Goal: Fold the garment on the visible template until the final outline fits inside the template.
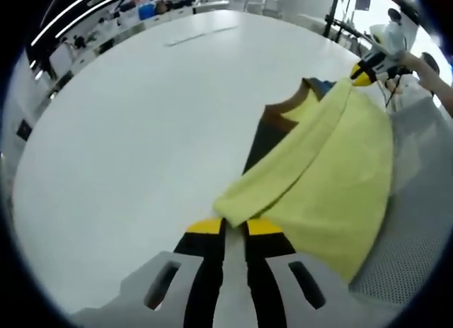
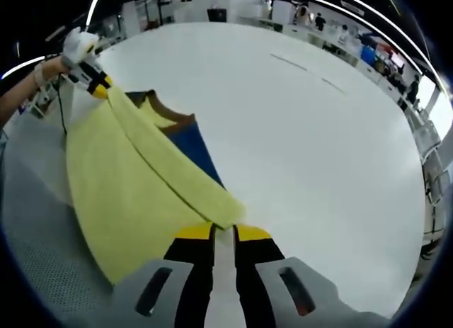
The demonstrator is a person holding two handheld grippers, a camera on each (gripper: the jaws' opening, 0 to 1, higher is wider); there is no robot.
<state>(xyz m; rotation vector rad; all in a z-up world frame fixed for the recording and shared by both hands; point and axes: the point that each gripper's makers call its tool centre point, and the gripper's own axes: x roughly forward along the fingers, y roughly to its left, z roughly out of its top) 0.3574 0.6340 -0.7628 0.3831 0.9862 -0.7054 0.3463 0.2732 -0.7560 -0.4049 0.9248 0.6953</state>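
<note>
A soft yellow fleece garment (image 1: 333, 172) with a brown-trimmed neckline lies on a large white table (image 1: 141, 129), over a dark blue sheet that looks like the folding template (image 2: 195, 147). In the left gripper view the garment sits on the right side of the table, its neckline at the far end, and a long band of its edge is folded over on top, running from near to far.

The left gripper (image 1: 235, 225), black-jawed with yellow tips, is clenched on the near corner of that folded band; the jaws stand almost together with cloth pinched between them. In the right gripper view it appears far left, held in a person's hand (image 2: 74, 48), gripping cloth.

The right gripper (image 2: 224, 232), of the same make, is likewise clamped on the corner of the band nearest its own camera. The left gripper view shows it far right, at the neckline end.

A grey perforated mat (image 1: 417, 236) lies along the table's right side, partly under the garment. Desks and equipment stand well beyond the table.
</note>
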